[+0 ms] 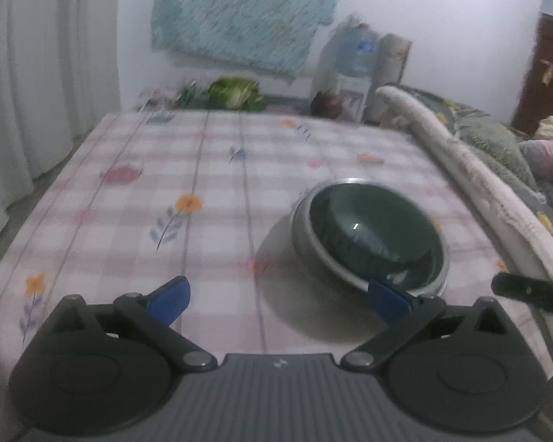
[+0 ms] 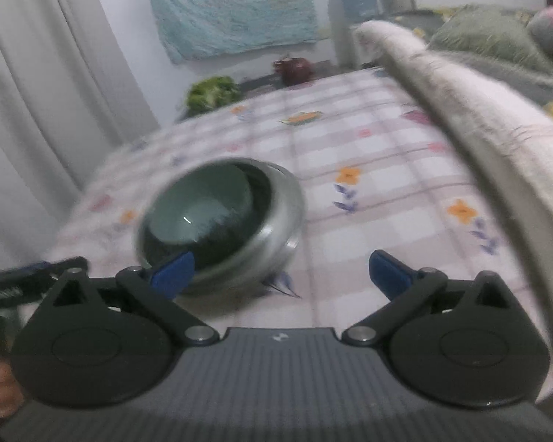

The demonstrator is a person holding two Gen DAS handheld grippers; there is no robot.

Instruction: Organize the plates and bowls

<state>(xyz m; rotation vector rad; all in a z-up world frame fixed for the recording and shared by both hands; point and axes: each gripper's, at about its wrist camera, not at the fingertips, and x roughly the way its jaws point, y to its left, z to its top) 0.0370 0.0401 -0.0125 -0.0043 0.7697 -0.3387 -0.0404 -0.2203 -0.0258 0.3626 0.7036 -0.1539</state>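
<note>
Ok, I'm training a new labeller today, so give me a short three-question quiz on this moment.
1. True or false: the dark green bowl sits inside the metal bowl.
2. What does the left claw hold?
A) a bowl B) nothing C) a plate
3. Fill in: the bowls stand on a checked, flowered ____.

Key: 1 true; 2 B, and the right claw is open and empty too; 3 cloth.

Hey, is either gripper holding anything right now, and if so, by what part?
Nothing is held. The left gripper and right gripper both stand wide open, and the dark bowl nested in the metal bowl sits free on the tablecloth.
</note>
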